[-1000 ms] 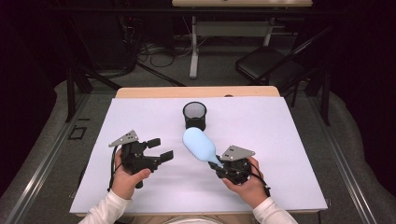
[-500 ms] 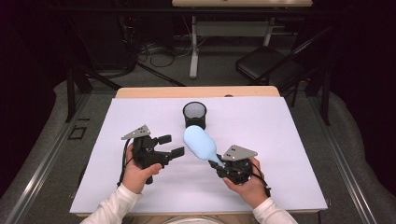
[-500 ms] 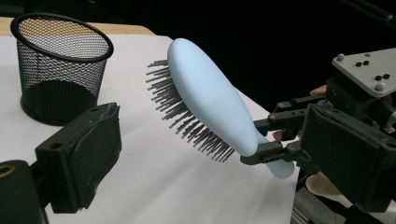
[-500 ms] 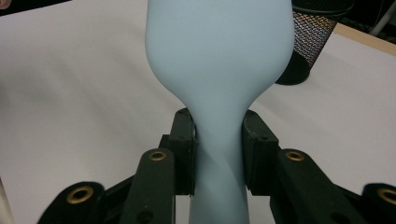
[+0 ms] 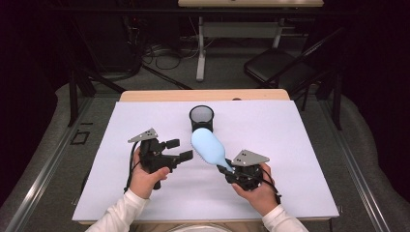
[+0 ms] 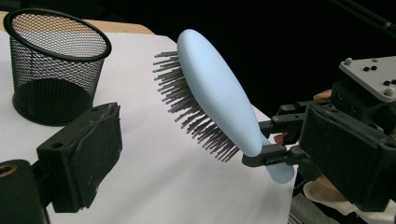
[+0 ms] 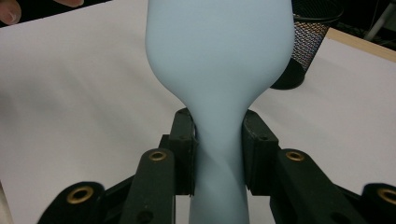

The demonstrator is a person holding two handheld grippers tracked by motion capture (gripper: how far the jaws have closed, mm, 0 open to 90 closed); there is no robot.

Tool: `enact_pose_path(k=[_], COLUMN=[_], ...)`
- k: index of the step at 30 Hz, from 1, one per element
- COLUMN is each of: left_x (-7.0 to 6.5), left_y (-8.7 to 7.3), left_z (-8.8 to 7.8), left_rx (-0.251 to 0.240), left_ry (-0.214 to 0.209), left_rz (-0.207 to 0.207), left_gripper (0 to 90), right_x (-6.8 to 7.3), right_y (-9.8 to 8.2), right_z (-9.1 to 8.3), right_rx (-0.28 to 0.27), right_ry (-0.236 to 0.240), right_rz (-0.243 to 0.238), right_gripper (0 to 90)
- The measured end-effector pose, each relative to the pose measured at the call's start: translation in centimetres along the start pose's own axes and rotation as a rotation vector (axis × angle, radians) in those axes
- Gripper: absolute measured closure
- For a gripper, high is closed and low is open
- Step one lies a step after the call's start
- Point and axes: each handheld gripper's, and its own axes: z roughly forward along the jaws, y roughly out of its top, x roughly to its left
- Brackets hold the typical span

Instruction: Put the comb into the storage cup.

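Note:
A pale blue hairbrush [image 5: 208,146] is held off the table, its head slanting up toward the far left, bristles facing left. My right gripper [image 5: 227,168] is shut on its handle; in the right gripper view the pads [image 7: 187,149] clamp the narrow neck of the hairbrush [image 7: 219,56]. My left gripper [image 5: 180,150] hovers just left of the brush head, jaws wide open and holding nothing. In the left gripper view the hairbrush [image 6: 219,93] sits ahead of my left gripper [image 6: 210,156], apart from both pads. A black mesh cup [image 5: 201,117] stands upright just behind the brush.
A white sheet [image 5: 290,145] covers the wooden table, whose bare edge [image 5: 159,95] shows at the back. The mesh cup [image 6: 56,70] is close to the left jaw's far side. A dark folding chair [image 5: 278,65] and floor cables lie beyond the table.
My left gripper has moved right and slightly up, closing the gap to the brush head. The right gripper and the brush have stayed put.

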Motion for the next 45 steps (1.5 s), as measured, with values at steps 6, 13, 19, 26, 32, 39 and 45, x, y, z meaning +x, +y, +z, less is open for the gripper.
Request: enact_pose_path(k=[6, 13, 19, 26, 32, 39, 45], left_x=[-0.3, 0.0, 0.2, 0.3, 0.3, 0.4, 0.4], left_y=[0.3, 0.1, -0.2, -0.4, -0.4, -0.5, -0.6], left_z=[0.5, 1.4, 2.0, 2.6, 3.2, 3.9, 4.6], left_rx=[0.007, 0.018, 0.029, 0.045, 0.050, 0.053, 0.061], left_ry=[-0.017, -0.012, -0.019, -0.033, -0.044, -0.064, -0.073], left_rz=[-0.028, -0.041, -0.063, -0.075, -0.084, -0.094, -0.098], left_gripper=[6.3, 6.6, 7.6, 8.5, 9.0, 14.5, 15.3], right_x=[-0.1, 0.0, 0.1, 0.4, 0.5, 0.5, 0.7], right_y=[0.1, 0.1, 0.1, 0.0, 0.1, 0.0, 0.1], right_z=[-0.2, -0.4, -0.5, -0.2, -0.1, -0.1, -0.1], right_rx=[-0.016, -0.026, -0.030, -0.027, -0.027, -0.026, -0.028], right_ry=[-0.007, -0.009, -0.007, 0.001, 0.005, 0.006, 0.009], right_rz=[0.004, 0.003, 0.005, -0.004, -0.011, -0.012, -0.019], right_gripper=[69.5, 69.5, 69.5, 69.5, 69.4, 69.4, 69.5])
